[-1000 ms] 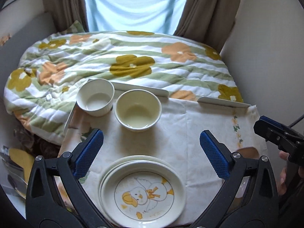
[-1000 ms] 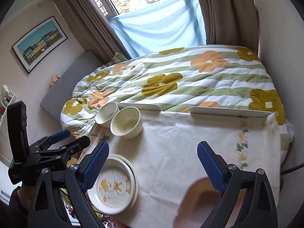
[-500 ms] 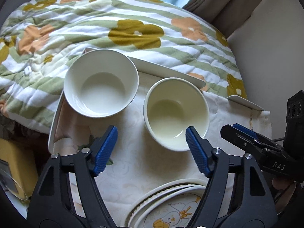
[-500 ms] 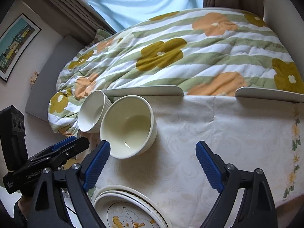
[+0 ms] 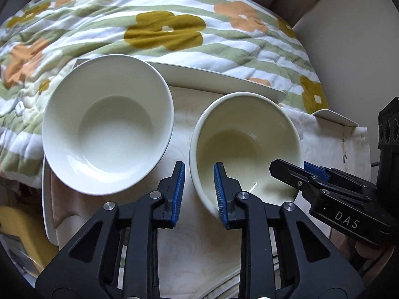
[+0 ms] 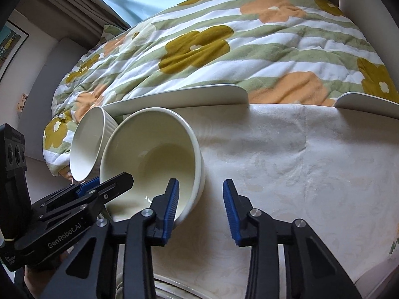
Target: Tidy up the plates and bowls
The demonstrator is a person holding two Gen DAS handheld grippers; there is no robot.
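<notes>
Both grippers have been brought forward from the stacked plates to the two bowls, and their fingers have been drawn much nearer together than half a second ago. On the left gripper the blue pads are set astride the near-left rim of the cream bowl, one pad inside and one outside, with a gap visible, so the wall is bracketed but not yet pinched. On the right gripper the fingers are partly spread, straddling the same bowl's near-right rim without pressing it. The cream bowl sits on the pale tablecloth, touching or just beside the white bowl. A two-sided lift appears prepared, probably for nesting one bowl inside the other.
</notes>
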